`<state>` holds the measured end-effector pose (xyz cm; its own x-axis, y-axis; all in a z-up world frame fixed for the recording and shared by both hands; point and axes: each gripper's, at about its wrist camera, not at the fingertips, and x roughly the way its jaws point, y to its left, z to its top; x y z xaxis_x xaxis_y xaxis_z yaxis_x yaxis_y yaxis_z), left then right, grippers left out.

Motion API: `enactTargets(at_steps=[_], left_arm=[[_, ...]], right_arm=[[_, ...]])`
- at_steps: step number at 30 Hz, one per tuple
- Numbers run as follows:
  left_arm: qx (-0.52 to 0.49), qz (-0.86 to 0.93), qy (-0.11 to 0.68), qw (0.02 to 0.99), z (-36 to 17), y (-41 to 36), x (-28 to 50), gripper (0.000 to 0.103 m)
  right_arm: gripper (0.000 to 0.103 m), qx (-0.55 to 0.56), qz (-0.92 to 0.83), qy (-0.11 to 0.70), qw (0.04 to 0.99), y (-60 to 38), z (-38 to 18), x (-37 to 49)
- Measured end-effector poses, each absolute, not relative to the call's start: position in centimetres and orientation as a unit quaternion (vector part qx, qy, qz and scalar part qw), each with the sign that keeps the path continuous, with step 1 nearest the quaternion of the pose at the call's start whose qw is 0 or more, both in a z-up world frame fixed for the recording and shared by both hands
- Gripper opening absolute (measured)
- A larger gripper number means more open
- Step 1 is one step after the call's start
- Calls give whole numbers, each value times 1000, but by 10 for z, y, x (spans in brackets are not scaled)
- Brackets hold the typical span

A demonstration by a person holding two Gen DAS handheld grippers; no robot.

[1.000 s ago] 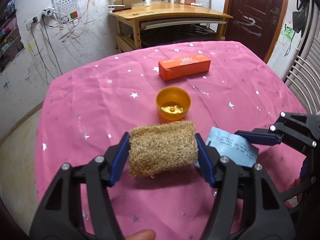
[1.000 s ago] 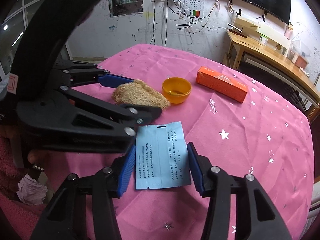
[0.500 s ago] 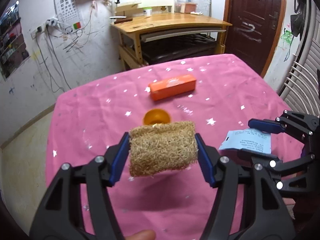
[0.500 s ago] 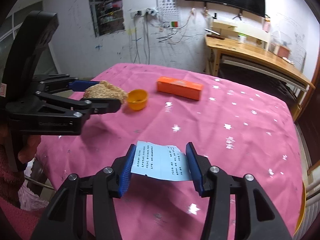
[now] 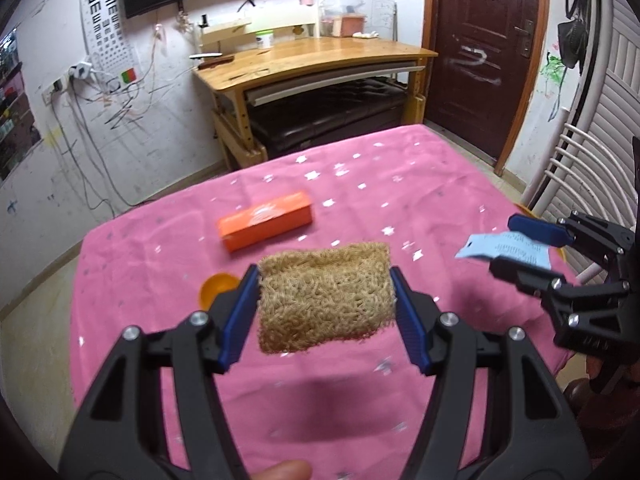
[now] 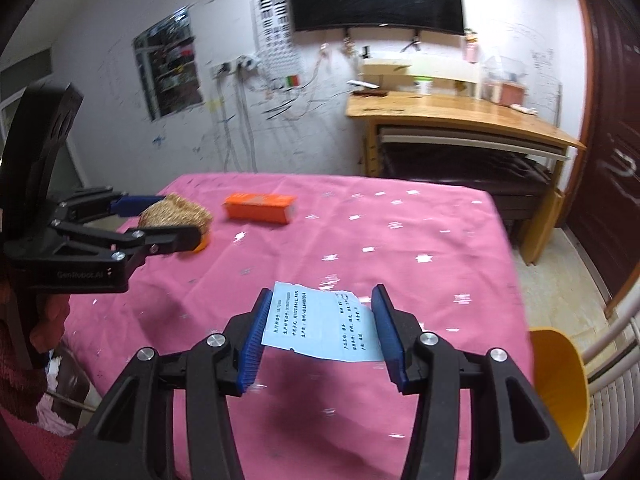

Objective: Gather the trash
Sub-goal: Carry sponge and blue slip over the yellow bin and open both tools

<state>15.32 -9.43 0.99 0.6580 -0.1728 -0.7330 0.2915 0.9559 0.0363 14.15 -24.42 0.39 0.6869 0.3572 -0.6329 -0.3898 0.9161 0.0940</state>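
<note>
Two handheld grippers are up above a tabletop (image 5: pixel 400 184) draped in pink cloth with silver stars.

Left gripper (image 5: pixel 326 300): jaws clenched on a tan fibrous scrub pad (image 5: pixel 324 294), blue pads pressing its two short ends. The pad hangs in the air, clear of the cloth, and casts a shadow on the pink beneath it. From the right wrist view the same pad (image 6: pixel 174 214) shows between the left gripper (image 6: pixel 160 218) fingers, over the left side of the tabletop (image 6: pixel 400 240).

Right gripper (image 6: pixel 320 328): jaws clenched on a light blue paper slip (image 6: pixel 324 326) printed with dark text. The slip spans the gap between the blue pads, slightly bowed, its far edge torn or notched at one spot. It is also off the cloth. In the left wrist view the slip (image 5: pixel 504 250) sticks out leftward from the right gripper (image 5: pixel 520 248) at the right edge of the tabletop.

Resting on the cloth:
- Orange carton (image 5: pixel 266 226), lying flat, long side roughly across the view, toward the far half. Seen too from the right wrist (image 6: pixel 260 208).
- Small orange bowl (image 5: pixel 216 290), nearer than the carton, partly hidden behind the left gripper's left finger. Contents not visible.

Off the tabletop's right-hand corner, lower down, the rim of a yellow bin (image 6: pixel 560 384) shows beside a white railing.

Background: wooden desk (image 5: pixel 312 64) against the wall, dark door (image 5: pixel 484 48), eye chart (image 5: pixel 106 20), dark screen above.

A fingertip (image 5: pixel 280 470) shows at the bottom edge of the left wrist view.
</note>
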Motion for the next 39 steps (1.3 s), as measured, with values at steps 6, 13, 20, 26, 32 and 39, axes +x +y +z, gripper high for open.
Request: enactTargets(at_steps=[6,13,20,26,32,39], left_arm=[[88,-150,391,904,15,-134,161,61],[93,-180,393,897,20,-182,169,61],[113,-216,398,885,17,-239,174,61],[130,-239,404,873,9,-284,178,61],[144,-252,416,862,0,-318,181,61],[154,-253,429,853,-11,-351,189,61]], right_arm=[[45,10,160,322,933,-302,13,140],[45,46,96,313,944,-369,12,135],[45,80,42,309,947,-426,2,127],[45,110,15,314,943,-460,-14,129],[45,145,6,319,937,-483,-33,134],[45,178,7,329,928,-503,-49,137]])
